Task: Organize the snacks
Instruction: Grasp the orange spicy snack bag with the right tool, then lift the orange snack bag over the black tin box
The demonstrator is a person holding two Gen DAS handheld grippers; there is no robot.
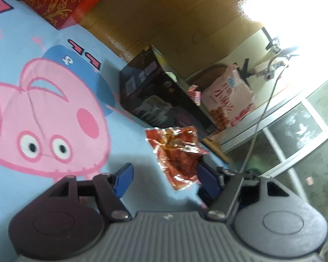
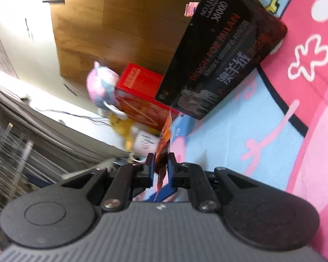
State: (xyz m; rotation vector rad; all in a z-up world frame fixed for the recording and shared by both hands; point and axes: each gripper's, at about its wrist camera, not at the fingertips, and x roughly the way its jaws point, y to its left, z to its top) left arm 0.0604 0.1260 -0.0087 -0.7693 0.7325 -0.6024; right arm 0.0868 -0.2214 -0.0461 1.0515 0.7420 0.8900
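Surface: a light blue blanket (image 1: 124, 131) printed with a big pink cartoon pig in a blue cap, spread flat. In the right wrist view the same blanket shows pink bands, a black outline and a white flower shape.
Left tongs (image 1: 164, 174): open, blue pads wide apart, hovering low over the blanket. The red snack packet sits between the pads but neither pad presses on it.
Snack packet (image 1: 177, 155): crinkled, shiny, red-orange, with see-through edges. In the left wrist view it hangs over the blanket near its far edge, just in front of the black box.
Right tongs (image 2: 160, 163): closed on the snack packet (image 2: 163, 144), which stands edge-on between the blue pads and sticks out beyond them.
Black box (image 1: 157, 91): large printed carton standing on the blanket's far edge, against a wooden board (image 1: 164, 15).
Red box (image 2: 140, 91): at the left end of the black box in the right wrist view, touching it.
Soft toys (image 2: 102, 87): a pink and blue one and a yellow one, blurred, beside the red box.
Pink bag (image 1: 227, 96): printed snack bag behind the black box in the left wrist view.
Room: cream wall, strong glare at the top right of the left wrist view, a thin cable, and glass panels with pale frames beyond the blanket.
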